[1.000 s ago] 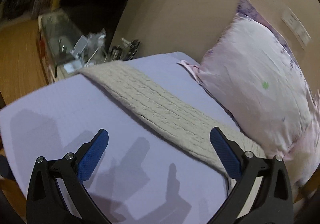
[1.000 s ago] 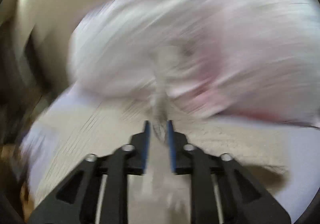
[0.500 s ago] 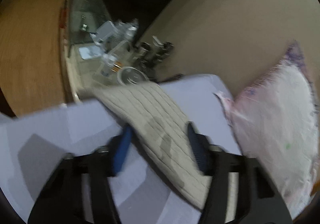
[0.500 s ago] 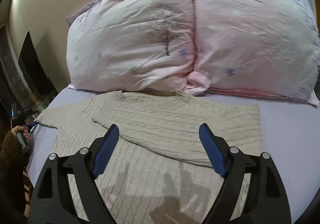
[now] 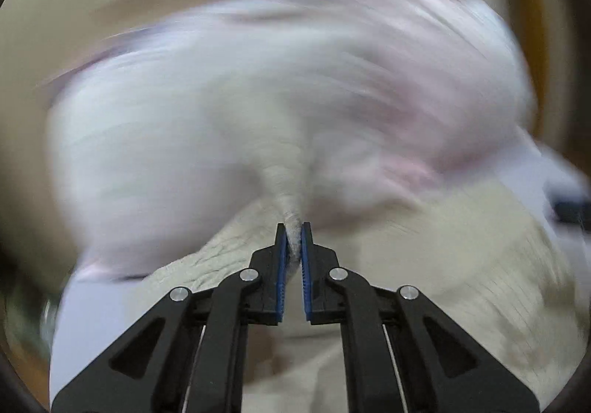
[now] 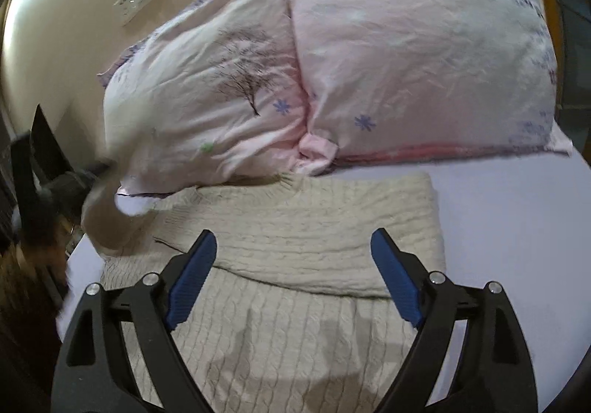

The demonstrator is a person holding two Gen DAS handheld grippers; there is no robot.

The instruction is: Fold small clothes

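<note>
The beige cable-knit sweater (image 6: 306, 228) lies flat on the lavender bed sheet (image 6: 498, 213), its collar just in front of the two pink pillows (image 6: 406, 54), and one sleeve is already laid across the chest. The other sleeve (image 5: 290, 184) is pinched between the closed blue pads of the left gripper (image 5: 291, 246) and lifted off the bed; in the right wrist view it shows as a blurred swing of knit (image 6: 103, 213) at the far left edge of the garment. The left wrist view is heavily smeared, so the exact height and angle of the sleeve cannot be told. The right gripper (image 6: 291, 276) hangs above the body of the sweater with its jaws wide apart, holding nothing. The step in hand looks like carrying this sleeve over the torso. To do it well, the pinch should stay near the cuff, the sleeve should travel low and across so that it lands straight over the first one, and the free gripper could press the shoulder so the body does not drag. Thick knit tends to bunch, so a slower lay-down would help.
</note>
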